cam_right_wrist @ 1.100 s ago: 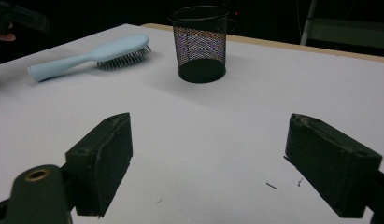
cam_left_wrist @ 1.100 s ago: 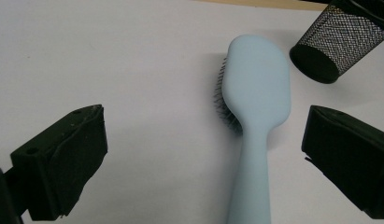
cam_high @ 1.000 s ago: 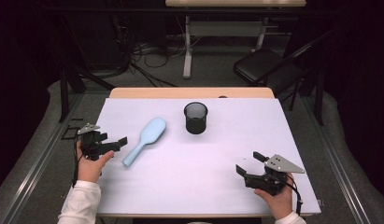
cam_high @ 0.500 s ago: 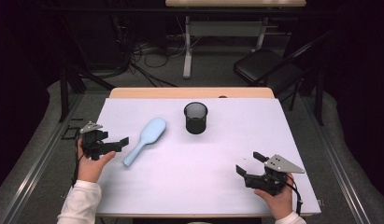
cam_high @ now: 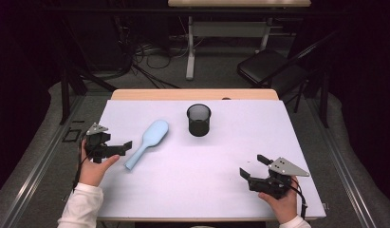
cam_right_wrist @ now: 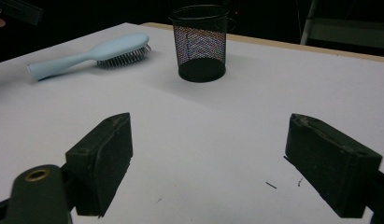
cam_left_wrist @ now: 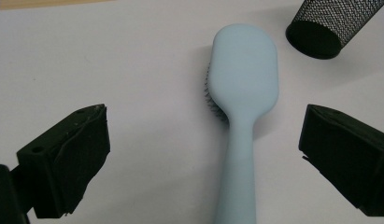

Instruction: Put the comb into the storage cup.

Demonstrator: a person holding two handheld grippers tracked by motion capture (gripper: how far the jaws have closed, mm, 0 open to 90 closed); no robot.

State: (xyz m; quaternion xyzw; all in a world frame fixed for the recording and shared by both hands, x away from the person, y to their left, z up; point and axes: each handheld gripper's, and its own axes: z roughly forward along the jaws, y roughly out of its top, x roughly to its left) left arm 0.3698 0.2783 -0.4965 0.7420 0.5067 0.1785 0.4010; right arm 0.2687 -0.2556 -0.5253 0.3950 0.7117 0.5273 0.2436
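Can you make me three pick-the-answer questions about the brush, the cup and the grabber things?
1. Where does the hairbrush lie?
A. inside the mesh cup
B. flat on the table, left of the mesh cup
C. on the floor

2. What colour is the hairbrush?
A. light blue
B. red
C. green

3. How is the left gripper set?
A. shut on the hairbrush
B. shut on nothing
C. open, fingers either side of the handle without touching

Answers: 1 B, the high view shows it on the white table beside the mesh cup. 2 A, it is pale blue. 3 C, the left gripper view shows gaps on both sides.
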